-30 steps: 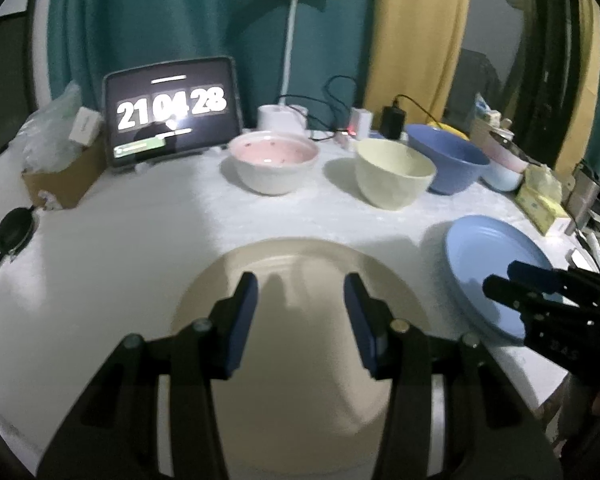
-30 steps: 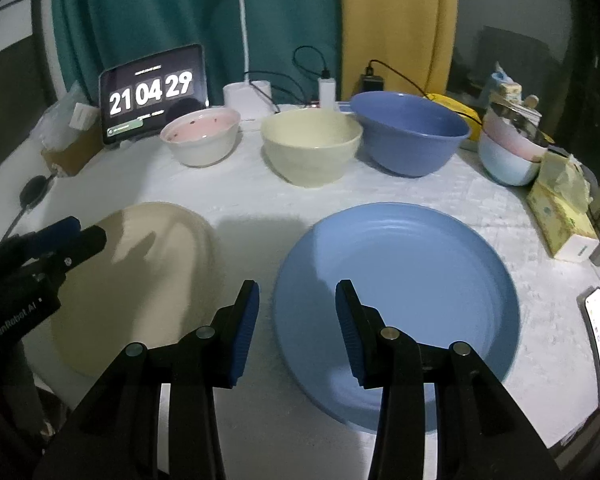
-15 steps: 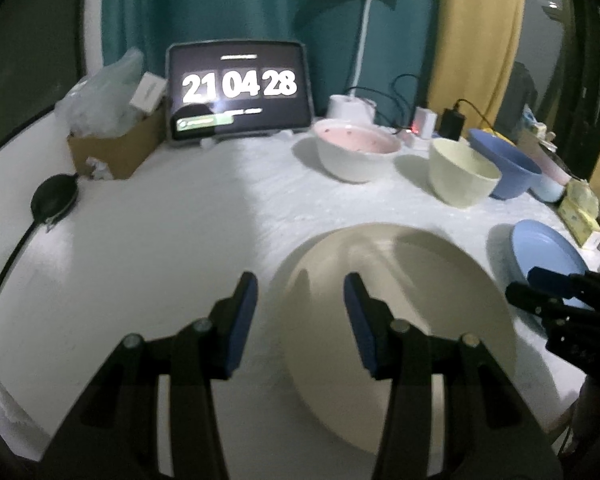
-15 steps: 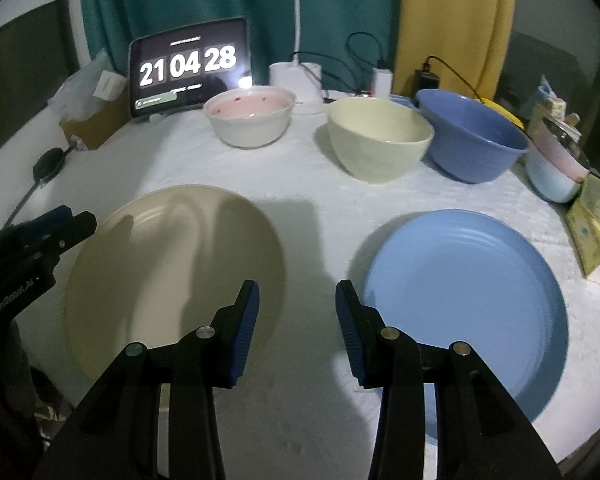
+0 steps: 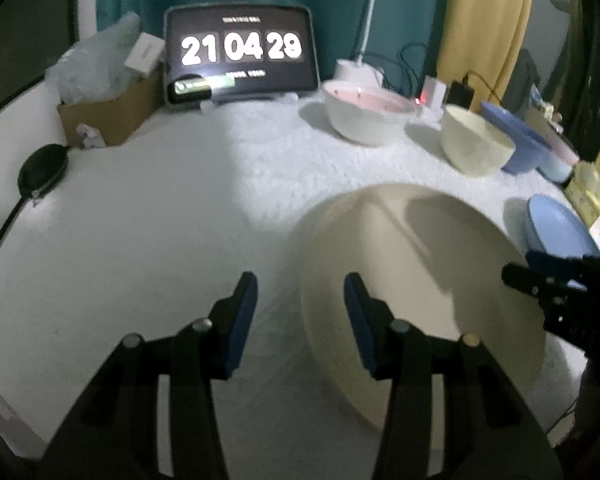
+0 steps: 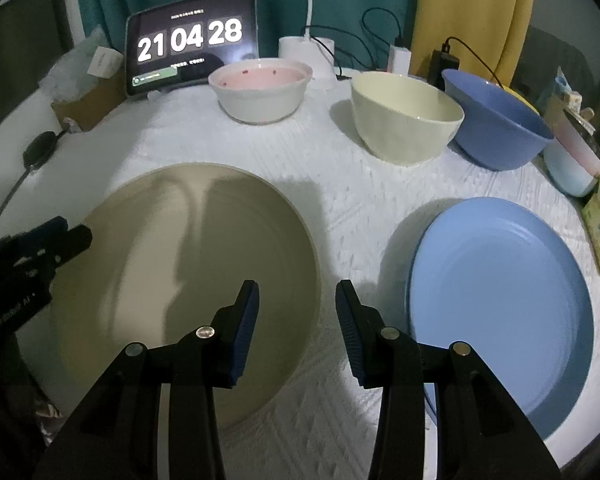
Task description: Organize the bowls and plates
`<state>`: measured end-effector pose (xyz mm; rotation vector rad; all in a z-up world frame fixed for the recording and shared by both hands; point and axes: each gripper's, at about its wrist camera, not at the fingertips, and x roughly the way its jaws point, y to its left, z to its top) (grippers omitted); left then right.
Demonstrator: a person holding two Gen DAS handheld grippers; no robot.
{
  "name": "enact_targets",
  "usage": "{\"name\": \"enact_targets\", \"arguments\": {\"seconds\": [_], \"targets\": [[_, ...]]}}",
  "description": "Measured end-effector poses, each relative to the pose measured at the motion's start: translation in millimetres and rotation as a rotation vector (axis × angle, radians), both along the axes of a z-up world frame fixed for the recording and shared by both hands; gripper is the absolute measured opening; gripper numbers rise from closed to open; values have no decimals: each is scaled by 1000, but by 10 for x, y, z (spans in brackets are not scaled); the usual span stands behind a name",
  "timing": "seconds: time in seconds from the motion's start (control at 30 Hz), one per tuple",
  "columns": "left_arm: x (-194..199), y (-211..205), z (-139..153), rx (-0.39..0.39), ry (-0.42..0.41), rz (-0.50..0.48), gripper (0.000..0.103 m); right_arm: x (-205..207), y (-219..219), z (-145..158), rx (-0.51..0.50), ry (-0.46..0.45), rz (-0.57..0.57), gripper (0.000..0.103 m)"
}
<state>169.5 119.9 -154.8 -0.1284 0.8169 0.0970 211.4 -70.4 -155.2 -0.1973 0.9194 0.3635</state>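
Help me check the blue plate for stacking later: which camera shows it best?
The right wrist view: the blue plate lies large and nearly whole there, just right of the open right gripper. In the left wrist view the same plate is a small sliver at the right edge, partly behind the other gripper.

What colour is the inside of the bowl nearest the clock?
Pink, with small dark red specks, inside a white bowl. The right wrist view shows it best.

Both wrist views look down, sharing the beige plate (image 5: 420, 280).
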Motion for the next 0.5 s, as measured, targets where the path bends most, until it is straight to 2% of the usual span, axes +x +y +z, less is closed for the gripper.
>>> {"name": "enact_targets", "arguments": {"seconds": [0.13, 0.5], "targets": [[33, -35, -92, -1, 33, -11, 47, 15, -3, -43, -5, 11, -3, 42], [9, -83, -98, -6, 14, -43, 46, -12, 23, -98, 5, 14, 33, 40]]}}
